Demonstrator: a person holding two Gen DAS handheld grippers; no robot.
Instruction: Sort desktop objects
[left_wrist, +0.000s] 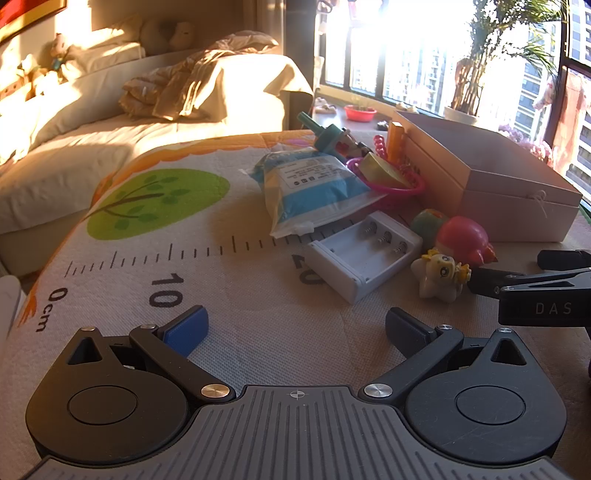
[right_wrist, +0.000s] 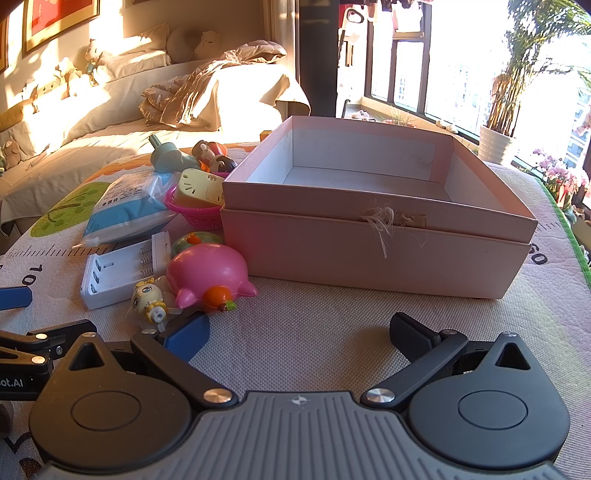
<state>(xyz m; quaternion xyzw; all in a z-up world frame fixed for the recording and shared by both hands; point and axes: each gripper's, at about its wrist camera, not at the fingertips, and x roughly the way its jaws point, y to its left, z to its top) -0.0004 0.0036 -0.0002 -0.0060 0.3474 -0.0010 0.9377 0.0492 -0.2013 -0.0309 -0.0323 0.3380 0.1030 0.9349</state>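
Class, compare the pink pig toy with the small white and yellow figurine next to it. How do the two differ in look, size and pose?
The pink pig toy is plainly bigger than the small figurine. The pig is smooth, round and pink with an orange piece at its snout; the figurine is white with yellow hair and big painted eyes. The pig lies tipped over, and the figurine lies beside it. Both rest on the mat, outside the pink box.

Surface: printed mat (left_wrist: 155, 236) with ruler scale and green tree. Ahead-right of the left tongs are laid a blue-white pouch (left_wrist: 314, 184), white battery holder (left_wrist: 364, 251), pink basket (left_wrist: 391, 184), pink toy (left_wrist: 465, 240), small figurine (left_wrist: 441, 277), pink box (right_wrist: 373, 251).
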